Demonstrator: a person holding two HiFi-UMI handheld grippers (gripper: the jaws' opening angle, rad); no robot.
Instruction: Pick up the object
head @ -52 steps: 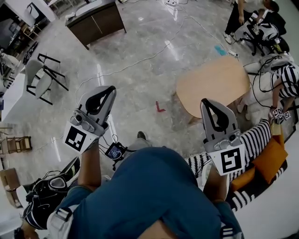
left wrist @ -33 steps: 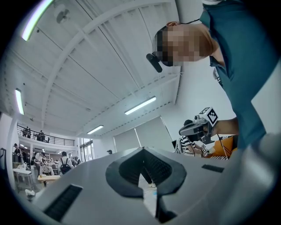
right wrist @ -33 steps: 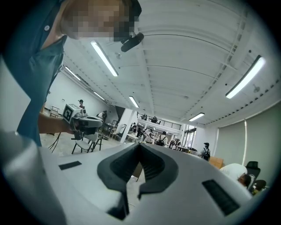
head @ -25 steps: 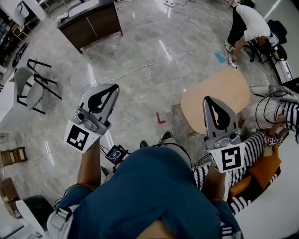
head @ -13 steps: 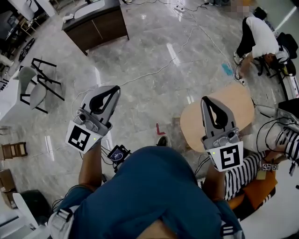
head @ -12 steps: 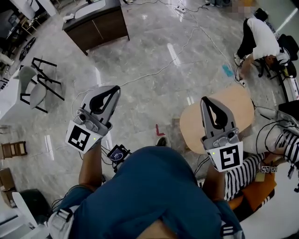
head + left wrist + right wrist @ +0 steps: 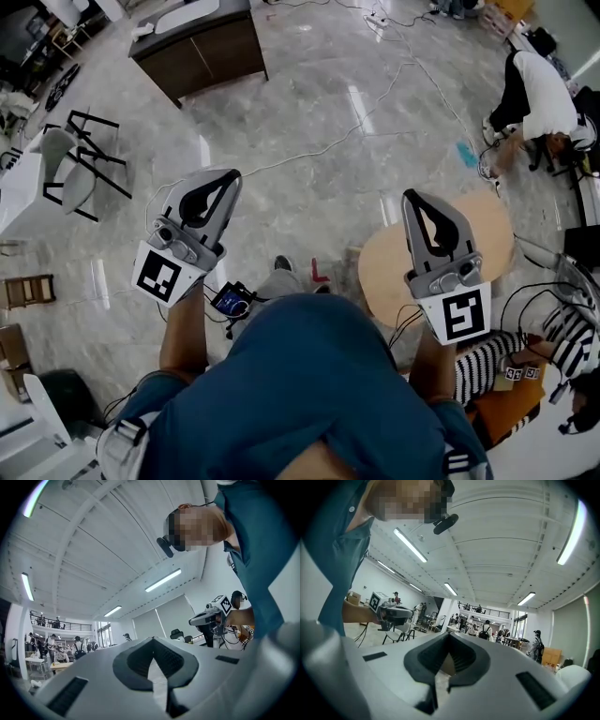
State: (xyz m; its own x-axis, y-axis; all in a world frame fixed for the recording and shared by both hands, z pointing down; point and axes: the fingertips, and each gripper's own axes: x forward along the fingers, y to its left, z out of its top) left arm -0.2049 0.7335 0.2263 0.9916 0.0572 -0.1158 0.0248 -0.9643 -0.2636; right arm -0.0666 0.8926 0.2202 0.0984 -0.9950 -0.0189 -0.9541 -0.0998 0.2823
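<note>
Grey marble covers the floor (image 7: 309,112), and one white cable (image 7: 328,145) snakes across it. The person holds two hand-held grippers out over the floor. The left hand-held gripper (image 7: 226,178) is clenched, its jaws pressed together with nothing between them. The right hand-held gripper (image 7: 411,198) is clenched too, and it is also empty. Each one has one marker cube: the left cube (image 7: 169,274) and the right cube (image 7: 461,315). Each cube shows one black-and-white square pattern, which is not letters.

I cannot tell which thing is the object to pick up. Neither hand-held gripper holds or touches anything.

One round wooden surface (image 7: 473,239) stands below and behind the right hand-held gripper. One small red mark (image 7: 319,275) is on the floor near it. One dark brown cabinet (image 7: 202,52) stands far off at the top. One chair (image 7: 80,159) with black legs stands at the left. One person in a white top (image 7: 542,89) bends over at the top right. One small screen (image 7: 230,301) hangs under the left arm, but its writing is too small to read. One black-and-white striped cloth (image 7: 483,361) and one orange cushion (image 7: 511,398) lie at the lower right.
</note>
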